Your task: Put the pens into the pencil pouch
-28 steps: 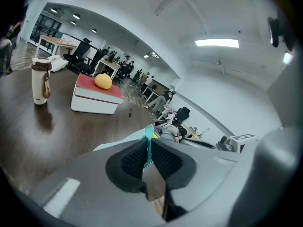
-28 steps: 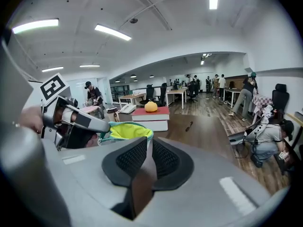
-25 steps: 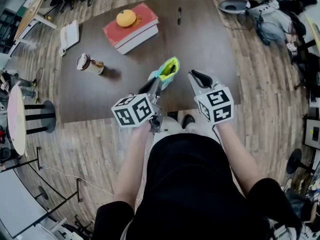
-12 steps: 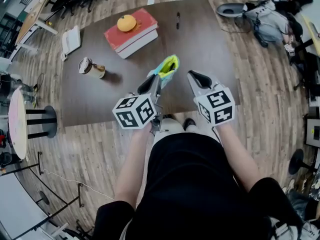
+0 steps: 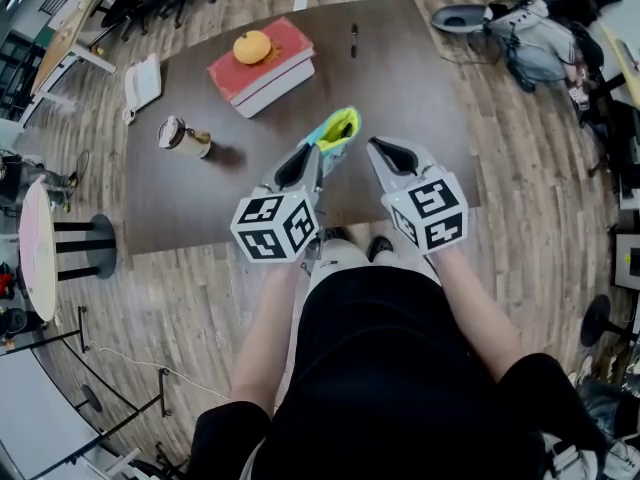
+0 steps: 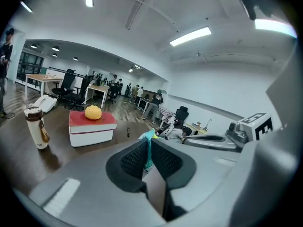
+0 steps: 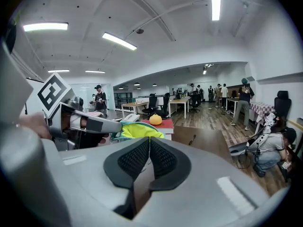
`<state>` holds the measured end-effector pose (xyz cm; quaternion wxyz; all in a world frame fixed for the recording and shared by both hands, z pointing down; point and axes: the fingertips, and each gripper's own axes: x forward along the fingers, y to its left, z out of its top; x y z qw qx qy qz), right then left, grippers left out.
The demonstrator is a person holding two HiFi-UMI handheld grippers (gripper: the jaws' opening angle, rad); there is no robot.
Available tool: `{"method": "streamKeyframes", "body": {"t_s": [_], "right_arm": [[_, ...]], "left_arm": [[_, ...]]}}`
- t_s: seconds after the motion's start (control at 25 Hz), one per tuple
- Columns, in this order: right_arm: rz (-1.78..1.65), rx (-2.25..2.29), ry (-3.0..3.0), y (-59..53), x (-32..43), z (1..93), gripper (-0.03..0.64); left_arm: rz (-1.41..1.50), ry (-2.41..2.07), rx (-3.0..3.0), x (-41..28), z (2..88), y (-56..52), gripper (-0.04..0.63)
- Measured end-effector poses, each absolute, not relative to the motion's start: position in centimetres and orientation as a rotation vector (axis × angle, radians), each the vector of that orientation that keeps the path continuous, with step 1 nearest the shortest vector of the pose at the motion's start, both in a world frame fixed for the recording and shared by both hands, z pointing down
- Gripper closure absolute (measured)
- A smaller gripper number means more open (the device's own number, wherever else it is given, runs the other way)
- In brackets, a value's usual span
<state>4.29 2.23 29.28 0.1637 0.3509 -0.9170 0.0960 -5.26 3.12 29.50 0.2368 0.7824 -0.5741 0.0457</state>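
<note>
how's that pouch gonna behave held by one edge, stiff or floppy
Probably floppy: the pencil pouch is soft-looking fabric, pinched by a thin edge in the left gripper. Likely light, since that small pinch seems to hold it up. Its open mouth may fold or swing when the pen pushes in.

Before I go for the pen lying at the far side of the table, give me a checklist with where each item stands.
1. Pouch gripped: ok. The left gripper is shut on the pencil pouch's teal edge.
2. Pouch mouth open: ok. Its yellow lining shows.
3. Right gripper free: cannot tell. Its jaws have just been closing and stand together at the pouch's rim; whether they pinch it is unclear.
4. Pen located: ok. It lies alone near the table's far edge.
5. Way there: ok. Bare tabletop runs from pouch to pen; the books sit off to the left.
</note>
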Motion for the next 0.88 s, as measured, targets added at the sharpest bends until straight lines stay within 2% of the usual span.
{"method": "streamKeyframes", "body": {"t_s": [0.88], "right_arm": [[0.281, 0.993, -2.625, 2.6, 4.2, 28.9, 0.607]], "left_arm": [[0.173, -1.587, 2.183, -4.4, 30.0, 3.2, 0.572]]}}
